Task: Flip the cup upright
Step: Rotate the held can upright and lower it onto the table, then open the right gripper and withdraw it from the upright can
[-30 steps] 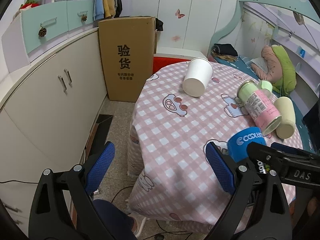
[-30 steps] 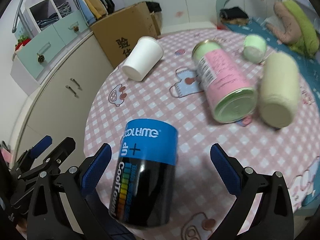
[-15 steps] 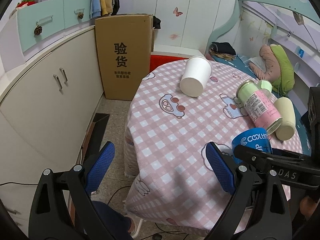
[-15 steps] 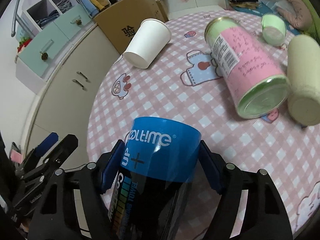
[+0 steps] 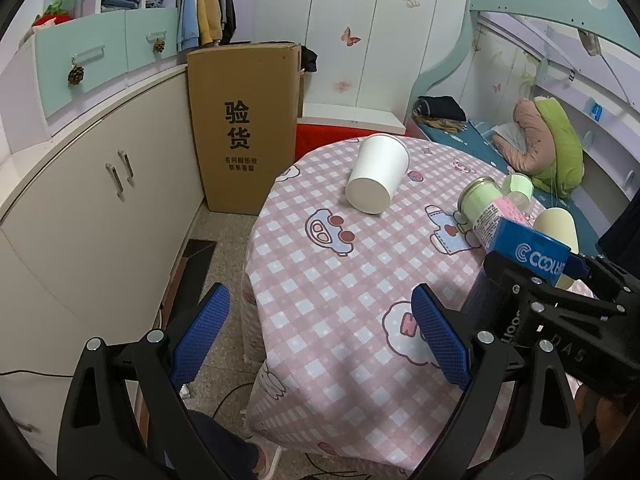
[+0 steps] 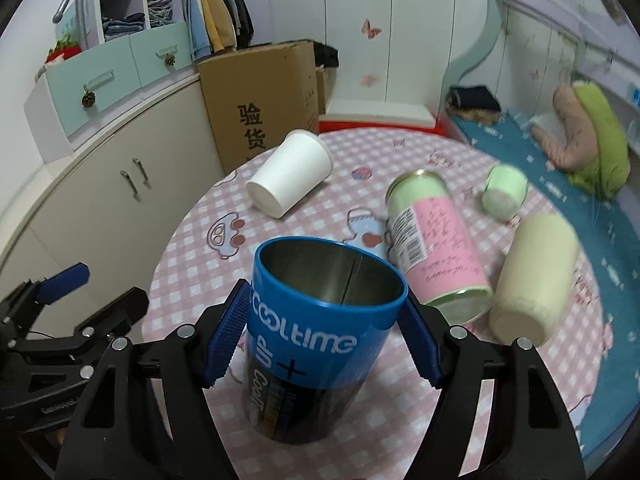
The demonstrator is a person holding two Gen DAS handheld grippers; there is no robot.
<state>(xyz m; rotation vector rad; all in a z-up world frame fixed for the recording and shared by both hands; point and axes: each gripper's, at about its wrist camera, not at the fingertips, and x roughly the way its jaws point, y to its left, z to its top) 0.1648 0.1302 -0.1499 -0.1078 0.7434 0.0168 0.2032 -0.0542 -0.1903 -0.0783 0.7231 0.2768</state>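
R gripper (image 6: 324,342) is clamped on the blue tin cup (image 6: 316,344), its blue pads (image 6: 226,340) pressed to both sides just under the rim. Cup sits mouth-up w/ a slight tilt, bare metal inside visible, at the table (image 6: 400,432) edge nearest the cams; can't tell if its base touches the cloth. From the L wrist cam the same cup (image 5: 536,252) shows at far right, partly behind the R gripper (image 5: 532,280) frame.

L gripper (image 5: 316,340) has its fingers wide apart, nothing between them, hovering off the table's near-left edge, over floor and the hanging pink-check cloth.

Other stuff on the table, all lying on their sides:
- white paper cup (image 6: 290,174), toward the far-left edge, base facing the cams.
- pink/green canister (image 6: 436,236), mid-table, just R of the blue cup.
- cream cylinder (image 6: 532,276), beside the canister, nearer the right edge; the two look close to touching at their near ends.
- small green cup (image 6: 502,192), beyond both, toward the far-right edge.

Off the table: cardboard box (image 5: 244,128) w/ Chinese print stands against the beige cabinets (image 5: 100,208) behind the table's far-left edge; bed (image 6: 540,152) w/ blue sheet lies along the right.
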